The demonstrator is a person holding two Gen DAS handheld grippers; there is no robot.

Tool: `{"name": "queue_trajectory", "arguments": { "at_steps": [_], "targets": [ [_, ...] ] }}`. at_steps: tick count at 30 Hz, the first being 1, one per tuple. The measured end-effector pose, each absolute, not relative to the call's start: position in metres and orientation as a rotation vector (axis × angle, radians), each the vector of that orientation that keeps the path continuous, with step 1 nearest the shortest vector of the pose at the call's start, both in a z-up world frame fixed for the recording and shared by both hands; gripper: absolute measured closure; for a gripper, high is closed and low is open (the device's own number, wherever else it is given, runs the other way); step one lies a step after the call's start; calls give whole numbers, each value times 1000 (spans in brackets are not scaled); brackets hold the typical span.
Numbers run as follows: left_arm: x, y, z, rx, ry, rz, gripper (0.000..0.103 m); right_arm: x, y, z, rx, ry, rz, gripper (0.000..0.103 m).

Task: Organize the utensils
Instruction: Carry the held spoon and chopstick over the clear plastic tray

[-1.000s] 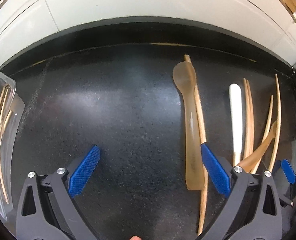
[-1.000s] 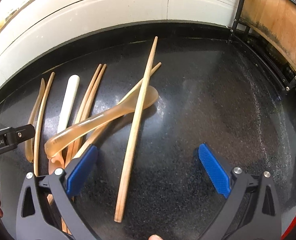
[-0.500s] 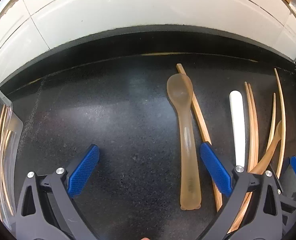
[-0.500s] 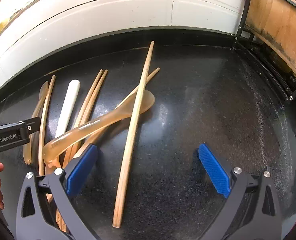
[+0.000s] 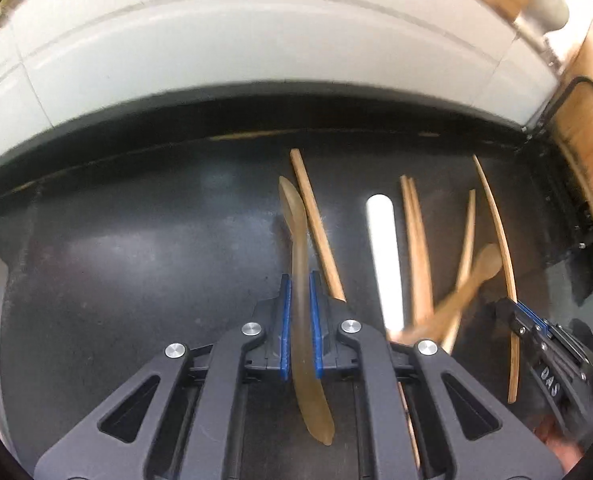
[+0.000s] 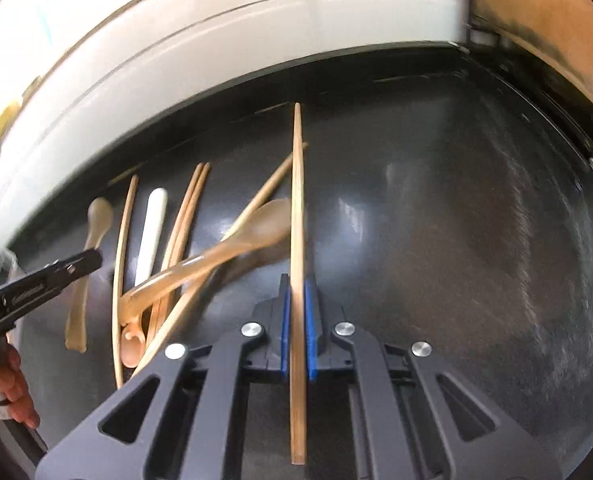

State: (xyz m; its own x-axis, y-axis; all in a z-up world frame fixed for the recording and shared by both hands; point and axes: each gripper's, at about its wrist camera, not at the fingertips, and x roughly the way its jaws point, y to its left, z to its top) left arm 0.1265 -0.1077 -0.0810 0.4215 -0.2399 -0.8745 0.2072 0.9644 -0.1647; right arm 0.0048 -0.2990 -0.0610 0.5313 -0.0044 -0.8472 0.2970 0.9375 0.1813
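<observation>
Down in the left wrist view, the left tongs [image 5: 298, 322] sit at lower centre, their blue pads pressed tight on the handle of a translucent amber spoon [image 5: 301, 264], whose bowl reaches toward mid-frame and whose handle end runs back between the arms. Just right of it a wooden chopstick [image 5: 316, 224] lies slanted on the dark speckled surface [image 5: 136, 248]. Further right come a white utensil handle [image 5: 384, 256], a pair of thin wooden sticks [image 5: 416, 240], a blurred second amber spoon [image 5: 468, 280] and a long curved stick [image 5: 500, 264]. The right tongs [image 5: 532, 320] show at the lower right edge. In the right wrist view, the right tongs [image 6: 295, 328] at lower centre are clamped on a long wooden chopstick [image 6: 297, 208] that stands nearly vertical in the frame. Left of it the second amber spoon [image 6: 232, 248] lies crosswise over other sticks, near the white handle [image 6: 152, 232]. At far left, the left tongs [image 6: 94, 258] grip the first amber spoon [image 6: 90, 264], and a hand [image 6: 12, 384] shows at lower left.
</observation>
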Motion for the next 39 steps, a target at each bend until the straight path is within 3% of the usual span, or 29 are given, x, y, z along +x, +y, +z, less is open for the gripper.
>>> {"name": "queue_trajectory", "arguments": {
  "at_steps": [7, 15, 30, 39],
  "targets": [
    [110, -72, -51, -78, 1085, -307, 95, -11, -300, -23, 418, 938, -171, 96],
    [95, -23, -13, 36, 1037, -365, 95, -24, -219, 10, 460, 907, -34, 96],
    [59, 205, -6, -18, 1076, -388, 95, -47, 14, 13, 441, 974, 121, 96],
    [64, 297, 2, -40, 1073, -443, 95, -50, 90, 11, 594, 1007, 179, 96]
  ]
}}
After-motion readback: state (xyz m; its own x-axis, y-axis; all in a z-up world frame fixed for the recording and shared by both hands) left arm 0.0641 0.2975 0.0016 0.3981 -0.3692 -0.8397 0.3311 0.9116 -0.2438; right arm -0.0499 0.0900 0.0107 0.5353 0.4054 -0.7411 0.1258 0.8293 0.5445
